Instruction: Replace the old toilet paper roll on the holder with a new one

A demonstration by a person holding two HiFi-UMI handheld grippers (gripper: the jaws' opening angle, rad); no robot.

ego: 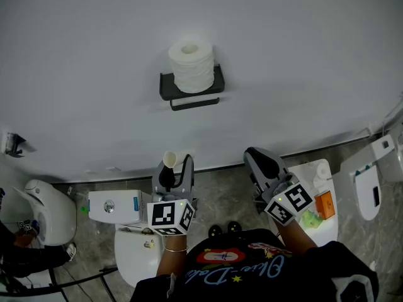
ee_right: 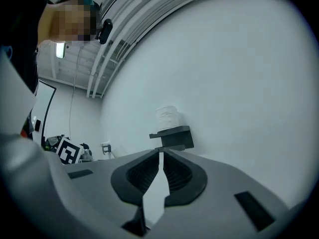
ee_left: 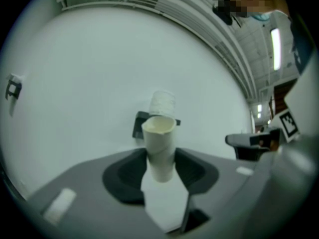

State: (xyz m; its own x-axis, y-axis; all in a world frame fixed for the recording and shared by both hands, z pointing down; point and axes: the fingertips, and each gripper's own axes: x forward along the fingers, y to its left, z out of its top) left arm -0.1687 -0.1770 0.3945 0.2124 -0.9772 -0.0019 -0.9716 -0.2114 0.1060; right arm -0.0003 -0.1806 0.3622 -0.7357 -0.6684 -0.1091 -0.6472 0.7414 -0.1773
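- White wall (ego: 75, 74) is filling the upper frame; black holder (ego: 165, 88) at centre is carrying a full toilet paper roll (ego: 192, 65) upright on its shelf.
- Left gripper (ego: 177, 166) is clamping an empty cardboard tube (ee_left: 160, 148), lower centre.
- Right gripper (ee_right: 160, 156) is sitting closed and empty, lower right.

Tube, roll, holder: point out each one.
tube (ee_left: 160, 151), left gripper view, middle of its wall.
roll (ego: 192, 68), head view, its side.
holder (ego: 166, 87), head view, left end of the shelf.
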